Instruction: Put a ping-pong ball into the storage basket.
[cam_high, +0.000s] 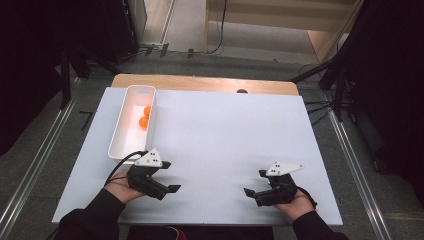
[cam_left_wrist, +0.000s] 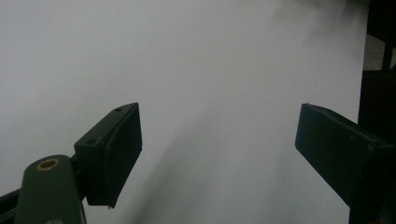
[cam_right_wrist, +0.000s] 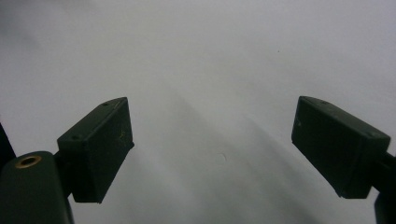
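Two orange balls sit in the white tray at the far left of the white table, and both of my grippers are empty. The left gripper hangs low over the near left part of the table with its jaws wide apart and nothing between them; in the left gripper view I see bare table past the two black pads. The right gripper rests at the near right, jaws just as wide, also over bare table.

The balls lie ahead of my left gripper, toward the far end of the tray; the tray's near end is just beyond that gripper. From the right gripper they are well apart, across the table.

The main risk, as I judge it, is the tray's tall thin wall. If I reach in from the side, a jaw could catch the rim and push or tip the tray. The balls are round and light and touch or nearly touch each other, so a pinch off centre could squirt one away or knock its neighbour rolling.
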